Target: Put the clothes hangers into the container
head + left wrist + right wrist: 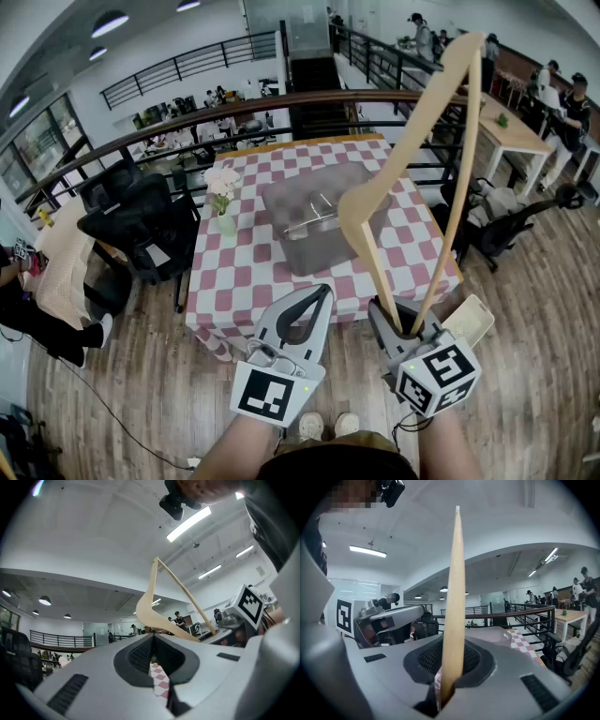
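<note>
We held a wooden hanger [359,208] in the right tongs [401,323], which were clamped on its lower end. It stood up toward the upper right, probably ready to carry over the grey container [309,258] on the checked worktop [244,272]. The left tongs [319,295] were closed together and empty.

No words, numbers or brand names are showing legibly anywhere. Only coded black-and-white square markers [272,394] are showing: one on the cube of the left hand-held gripper [319,296], others on the right hand-held gripper [401,321] beside it.
</note>
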Demonstrator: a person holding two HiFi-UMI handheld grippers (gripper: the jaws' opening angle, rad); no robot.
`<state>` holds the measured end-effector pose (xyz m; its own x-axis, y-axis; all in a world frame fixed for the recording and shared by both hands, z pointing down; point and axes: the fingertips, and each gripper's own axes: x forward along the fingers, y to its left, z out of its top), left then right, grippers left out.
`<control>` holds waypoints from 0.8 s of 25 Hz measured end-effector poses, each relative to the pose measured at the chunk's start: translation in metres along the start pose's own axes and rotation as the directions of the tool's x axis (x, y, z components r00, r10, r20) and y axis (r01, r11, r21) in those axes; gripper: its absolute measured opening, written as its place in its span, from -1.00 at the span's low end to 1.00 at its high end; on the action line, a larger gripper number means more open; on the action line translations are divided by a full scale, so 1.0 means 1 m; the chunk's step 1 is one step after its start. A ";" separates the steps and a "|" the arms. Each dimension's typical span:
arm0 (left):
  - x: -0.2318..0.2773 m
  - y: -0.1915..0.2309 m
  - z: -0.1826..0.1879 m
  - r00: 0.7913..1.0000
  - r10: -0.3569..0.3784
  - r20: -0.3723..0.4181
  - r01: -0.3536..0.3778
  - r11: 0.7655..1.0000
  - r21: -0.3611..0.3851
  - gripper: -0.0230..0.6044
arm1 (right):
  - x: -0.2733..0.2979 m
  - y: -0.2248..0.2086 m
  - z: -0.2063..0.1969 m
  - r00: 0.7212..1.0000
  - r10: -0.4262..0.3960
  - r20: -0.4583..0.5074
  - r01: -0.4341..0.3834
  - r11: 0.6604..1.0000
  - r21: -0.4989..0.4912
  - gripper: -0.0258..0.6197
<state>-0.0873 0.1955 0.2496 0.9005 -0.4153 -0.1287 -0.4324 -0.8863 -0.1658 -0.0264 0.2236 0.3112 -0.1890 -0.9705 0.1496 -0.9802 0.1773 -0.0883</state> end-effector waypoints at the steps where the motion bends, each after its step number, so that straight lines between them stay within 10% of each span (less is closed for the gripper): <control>1: 0.000 0.001 0.000 1.000 0.000 0.000 0.000 1.000 0.000 -0.90 | 0.001 0.001 0.000 1.000 0.002 0.001 -0.002 1.000 0.000 -0.75; 20: 0.012 -0.033 -0.003 1.000 0.019 0.006 -0.020 0.999 0.027 -0.90 | -0.023 -0.019 -0.014 0.999 0.034 0.016 -0.035 0.999 0.015 -0.75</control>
<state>-0.0627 0.2191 0.2561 0.8917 -0.4312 -0.1375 -0.4510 -0.8721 -0.1897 -0.0039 0.2451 0.3229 -0.2216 -0.9663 0.1305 -0.9721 0.2084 -0.1080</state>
